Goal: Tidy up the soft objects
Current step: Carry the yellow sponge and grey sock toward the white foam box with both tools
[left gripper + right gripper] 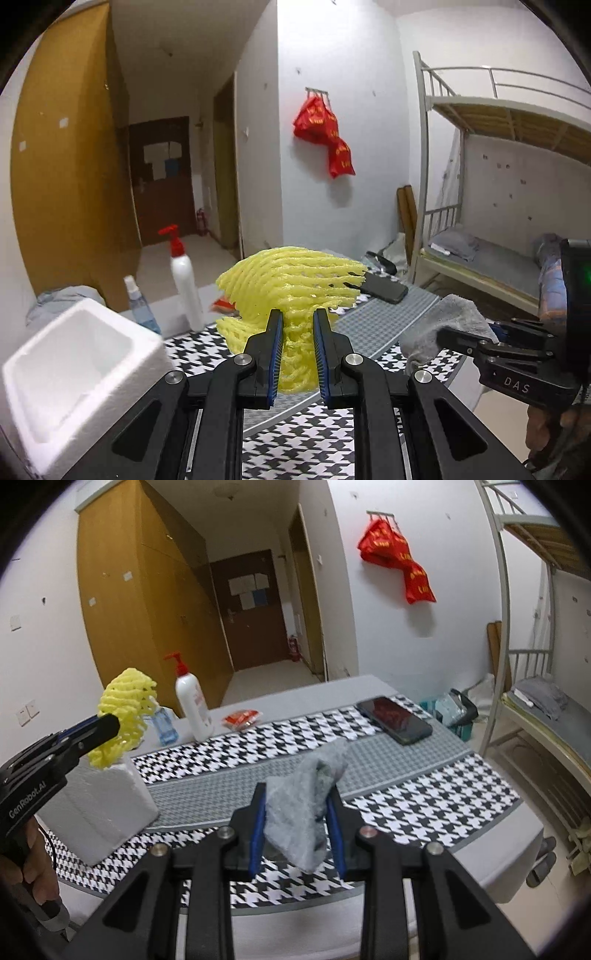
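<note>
My left gripper had its fingers pinched on a crumpled yellow foam fruit net, lifted clear of the worktop with its houndstooth-patterned cloth. The net bulged out past my fingertips and hid most of what lay straight ahead; its lower end ran down between the blue pads, where I could not see how far it reached. To the left of those fingers sat a white polystyrene foam box, open at the top and cut off at the picture's edge.

My right gripper had its fingers nipped on a soft grey cloth, bunched up and hanging free above the worktop. The cloth covered the inner face of the right-side pad, so the contact there was hard to make out. Beyond the fingertips lay a dark flat smartphone. Far to the left stood a white pump bottle with a red top, and a small clear spray bottle was partly hidden behind the net.
</note>
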Demonstrator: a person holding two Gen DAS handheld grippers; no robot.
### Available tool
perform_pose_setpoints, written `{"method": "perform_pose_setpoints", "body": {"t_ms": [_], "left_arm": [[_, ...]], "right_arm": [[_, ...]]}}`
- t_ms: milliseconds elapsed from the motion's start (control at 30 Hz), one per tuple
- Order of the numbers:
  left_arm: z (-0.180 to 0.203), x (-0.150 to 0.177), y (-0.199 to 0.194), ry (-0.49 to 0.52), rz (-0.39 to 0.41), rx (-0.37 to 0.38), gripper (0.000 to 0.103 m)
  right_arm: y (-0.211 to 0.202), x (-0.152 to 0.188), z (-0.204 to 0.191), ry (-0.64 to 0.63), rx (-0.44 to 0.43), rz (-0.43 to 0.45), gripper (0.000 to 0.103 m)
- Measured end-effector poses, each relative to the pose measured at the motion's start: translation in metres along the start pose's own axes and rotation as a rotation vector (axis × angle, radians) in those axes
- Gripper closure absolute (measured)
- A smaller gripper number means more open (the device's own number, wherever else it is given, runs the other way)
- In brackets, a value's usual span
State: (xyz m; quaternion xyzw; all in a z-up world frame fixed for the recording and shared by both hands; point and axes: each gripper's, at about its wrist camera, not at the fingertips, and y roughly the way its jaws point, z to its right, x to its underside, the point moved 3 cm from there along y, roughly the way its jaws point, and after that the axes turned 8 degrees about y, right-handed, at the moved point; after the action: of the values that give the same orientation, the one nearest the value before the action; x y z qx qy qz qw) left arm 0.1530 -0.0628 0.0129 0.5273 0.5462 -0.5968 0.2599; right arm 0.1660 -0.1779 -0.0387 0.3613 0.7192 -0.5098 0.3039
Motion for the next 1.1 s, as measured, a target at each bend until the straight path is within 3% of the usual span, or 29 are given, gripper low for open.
{"method": "perform_pose_setpoints", "body": {"t_ms": [500,1100], "left_arm": [[-0.035,-0.009,-0.057,-0.040,0.071,-0.158,0.085],[-0.100,0.011,-0.092,-0.113,0.056,-0.320,0.085]], "right_arm": [[-0.042,-0.021,-0.055,-0.093,-0.135,0.109,0.069],[-0.030,-0.021,-0.136,-0.200,-0.301,0.105,0.069]]}}
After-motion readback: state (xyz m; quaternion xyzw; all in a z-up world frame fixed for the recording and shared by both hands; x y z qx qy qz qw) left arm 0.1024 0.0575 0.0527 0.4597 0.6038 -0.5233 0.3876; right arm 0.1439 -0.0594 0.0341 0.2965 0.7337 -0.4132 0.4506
